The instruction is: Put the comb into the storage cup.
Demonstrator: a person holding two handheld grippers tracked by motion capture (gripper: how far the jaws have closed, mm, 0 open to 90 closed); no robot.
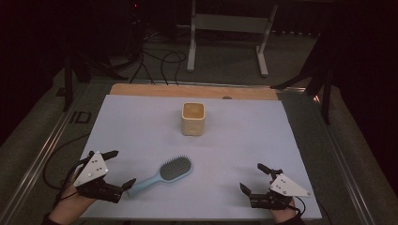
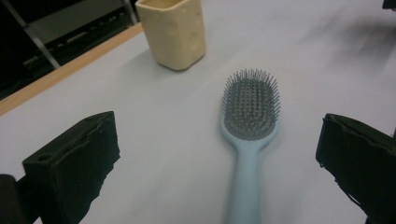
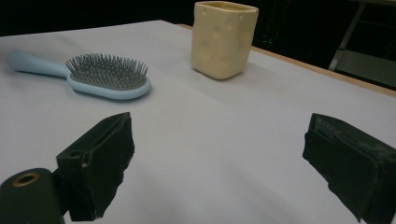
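Cream cup (image 1: 193, 118) upright, contents unclear; left gripper (image 1: 123, 169) and right gripper (image 1: 254, 177) spread wide, empty.

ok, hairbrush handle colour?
Light blue, same as the frame around the grey bristles. The hairbrush shows it best in the left gripper view.
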